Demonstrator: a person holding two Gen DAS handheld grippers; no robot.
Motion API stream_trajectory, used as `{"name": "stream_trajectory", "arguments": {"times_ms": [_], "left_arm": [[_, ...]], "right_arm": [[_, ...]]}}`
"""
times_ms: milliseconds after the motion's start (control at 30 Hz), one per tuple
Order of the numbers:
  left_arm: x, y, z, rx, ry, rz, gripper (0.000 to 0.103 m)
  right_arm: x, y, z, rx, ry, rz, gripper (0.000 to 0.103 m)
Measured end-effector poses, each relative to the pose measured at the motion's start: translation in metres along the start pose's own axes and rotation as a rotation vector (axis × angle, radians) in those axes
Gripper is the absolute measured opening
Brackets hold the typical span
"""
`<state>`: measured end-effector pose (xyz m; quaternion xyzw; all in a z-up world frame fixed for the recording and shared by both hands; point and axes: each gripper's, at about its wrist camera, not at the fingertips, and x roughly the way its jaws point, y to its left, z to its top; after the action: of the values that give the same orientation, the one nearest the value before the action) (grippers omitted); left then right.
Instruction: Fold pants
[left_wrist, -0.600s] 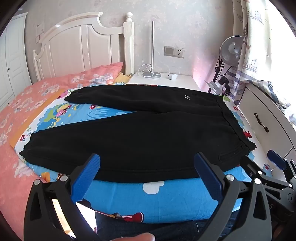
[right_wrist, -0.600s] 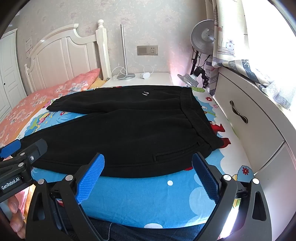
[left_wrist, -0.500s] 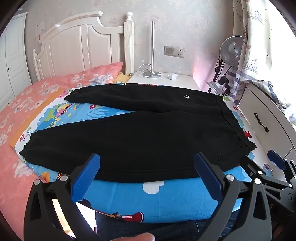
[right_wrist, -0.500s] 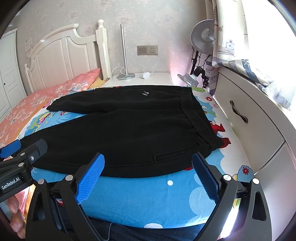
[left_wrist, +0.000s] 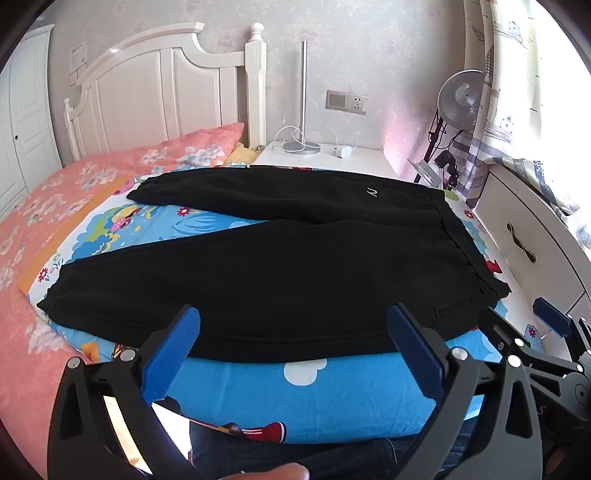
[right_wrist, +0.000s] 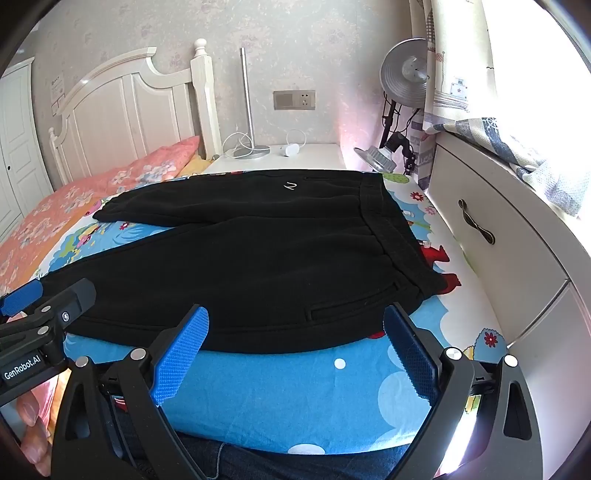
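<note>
Black pants (left_wrist: 280, 266) lie flat on the blue cartoon sheet, waistband to the right, two legs spread apart to the left. They also show in the right wrist view (right_wrist: 266, 258). My left gripper (left_wrist: 293, 321) is open and empty, hovering at the near edge of the near leg. My right gripper (right_wrist: 295, 319) is open and empty, near the hip pocket by the waistband. Each gripper shows at the edge of the other's view.
A bed with a blue cartoon sheet (left_wrist: 332, 391) and pink quilt (left_wrist: 44, 199). White headboard (left_wrist: 155, 92) and nightstand (left_wrist: 332, 162) with lamp behind. A white drawer cabinet (right_wrist: 498, 236) stands close on the right. My legs are below the grippers.
</note>
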<state>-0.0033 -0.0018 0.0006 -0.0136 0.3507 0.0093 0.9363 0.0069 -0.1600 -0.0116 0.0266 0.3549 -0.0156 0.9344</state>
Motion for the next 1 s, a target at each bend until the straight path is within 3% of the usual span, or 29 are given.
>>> {"name": "stream_trajectory", "arguments": {"times_ms": [1000], "left_arm": [[-0.0004,-0.0017,0.0019,0.0,-0.001,0.001,0.101]], "right_arm": [[-0.001,-0.0014,-0.0009,-0.001,-0.003,0.001,0.092]]}}
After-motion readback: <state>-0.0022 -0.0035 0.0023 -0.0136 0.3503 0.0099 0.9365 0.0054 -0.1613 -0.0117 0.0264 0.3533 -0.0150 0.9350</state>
